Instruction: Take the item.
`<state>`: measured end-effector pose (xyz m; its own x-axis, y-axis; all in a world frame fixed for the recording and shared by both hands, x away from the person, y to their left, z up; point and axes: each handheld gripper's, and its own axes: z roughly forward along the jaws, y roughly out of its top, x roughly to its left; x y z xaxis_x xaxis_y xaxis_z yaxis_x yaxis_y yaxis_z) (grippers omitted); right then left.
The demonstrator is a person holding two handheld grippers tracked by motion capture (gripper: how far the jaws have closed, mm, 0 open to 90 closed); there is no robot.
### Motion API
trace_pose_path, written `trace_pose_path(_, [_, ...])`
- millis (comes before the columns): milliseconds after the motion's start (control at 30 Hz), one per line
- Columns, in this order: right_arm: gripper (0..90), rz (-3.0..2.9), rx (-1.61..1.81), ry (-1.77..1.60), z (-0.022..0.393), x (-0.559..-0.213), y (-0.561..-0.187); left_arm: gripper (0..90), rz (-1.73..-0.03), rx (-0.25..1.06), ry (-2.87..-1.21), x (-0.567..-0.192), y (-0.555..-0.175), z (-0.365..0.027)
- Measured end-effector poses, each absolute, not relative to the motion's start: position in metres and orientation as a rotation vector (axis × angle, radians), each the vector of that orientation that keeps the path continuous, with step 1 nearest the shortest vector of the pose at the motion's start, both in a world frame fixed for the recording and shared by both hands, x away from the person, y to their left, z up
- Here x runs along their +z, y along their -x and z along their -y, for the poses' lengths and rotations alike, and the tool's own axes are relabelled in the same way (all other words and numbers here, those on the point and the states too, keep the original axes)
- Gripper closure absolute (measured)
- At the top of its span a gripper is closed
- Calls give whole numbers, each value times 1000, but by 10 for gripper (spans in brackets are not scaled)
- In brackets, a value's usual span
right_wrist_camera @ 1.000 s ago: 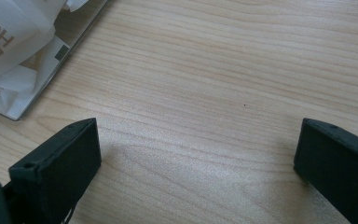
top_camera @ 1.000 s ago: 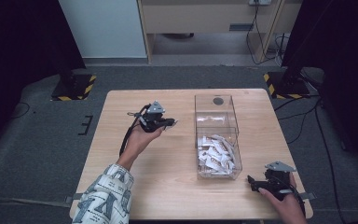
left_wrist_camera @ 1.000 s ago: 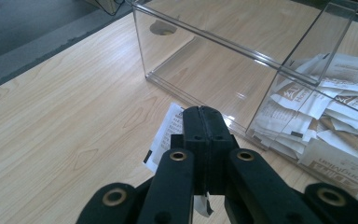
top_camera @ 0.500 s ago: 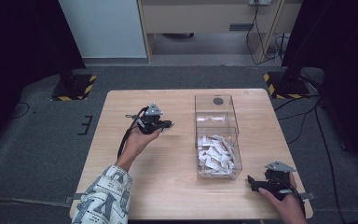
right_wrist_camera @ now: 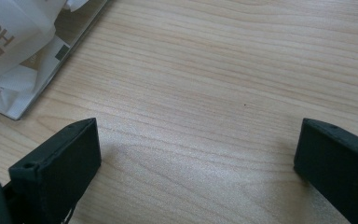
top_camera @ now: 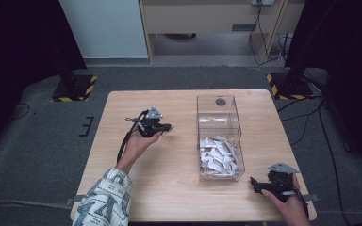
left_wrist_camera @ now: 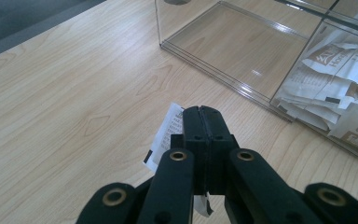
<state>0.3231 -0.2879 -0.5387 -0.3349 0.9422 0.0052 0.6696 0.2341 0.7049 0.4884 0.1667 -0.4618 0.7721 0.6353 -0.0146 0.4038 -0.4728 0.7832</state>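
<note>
- Your left gripper (left_wrist_camera: pixel 200 122) – jaws clamped on a white packet (left_wrist_camera: pixel 168 133), mostly hidden behind them; from above, barely discernible.
- Your right gripper (right_wrist_camera: pixel 196 154) – jaws wide apart over bare table (right_wrist_camera: pixel 223 70); clear box (top_camera: pixel 219 136) corner cut off.

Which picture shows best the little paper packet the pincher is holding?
The left gripper view: the packet sits close up, clamped between the left gripper's shut jaws, print visible. The high view shows it as a tiny white speck at that gripper's tip. The right gripper view shows other packets.
</note>
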Motion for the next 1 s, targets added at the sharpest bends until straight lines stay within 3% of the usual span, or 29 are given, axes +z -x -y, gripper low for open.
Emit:
trace_pose_path(867, [8,-2090,866,-1479,288,-539,-323,886,-814,341,-2150,-481,-489,-173])
trace_pose_path(1000, [8,-2090,866,-1479,288,-539,-323,806,-817,354,-2137,-482,-488,-170])
